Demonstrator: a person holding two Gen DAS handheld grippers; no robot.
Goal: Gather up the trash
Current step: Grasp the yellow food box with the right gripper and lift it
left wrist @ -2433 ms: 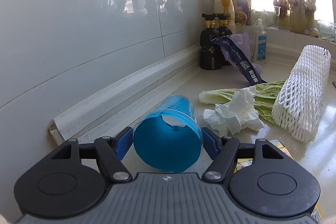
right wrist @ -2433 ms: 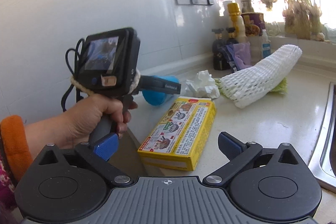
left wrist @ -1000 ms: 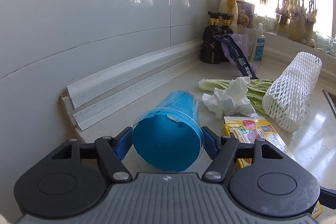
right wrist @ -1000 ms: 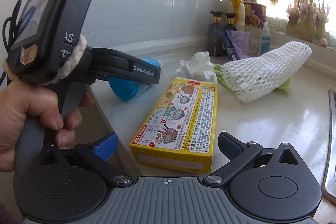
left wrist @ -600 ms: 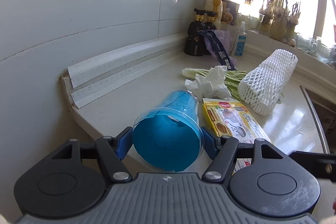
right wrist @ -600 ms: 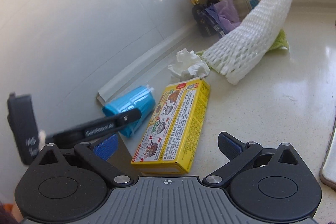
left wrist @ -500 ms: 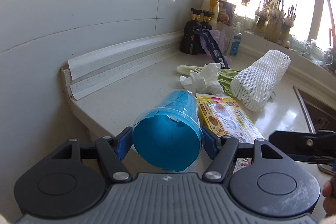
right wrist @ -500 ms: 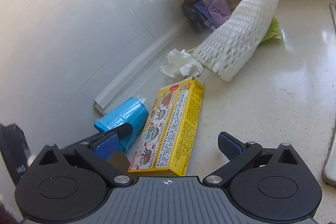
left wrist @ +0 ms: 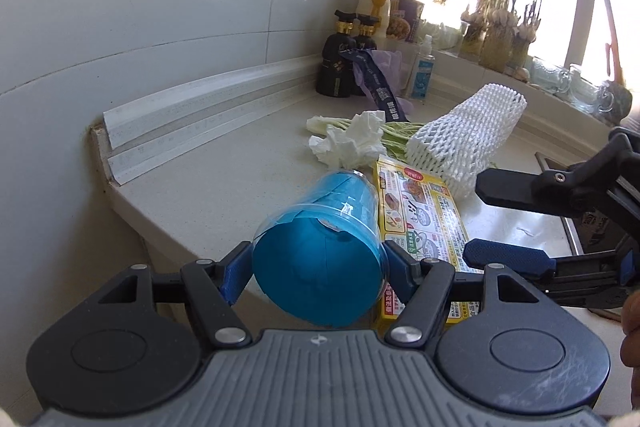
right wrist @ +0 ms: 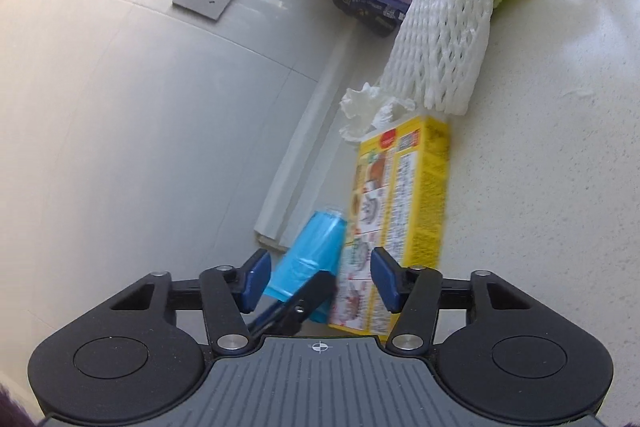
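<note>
The left hand-held gripper point(left wrist: 316, 273) was clenched on a blue cup point(left wrist: 320, 267), lying on its side in the grip at the desk point(left wrist: 208, 187) edge. The right hand-held gripper point(right wrist: 316, 281), rolled sideways, had just been closing its jaws near the end of a yellow box point(right wrist: 404, 211); its pads touched nothing. The box lay flat beside the cup, with crumpled tissue point(left wrist: 352, 143) and a white foam net point(left wrist: 468, 143) just beyond.
</note>
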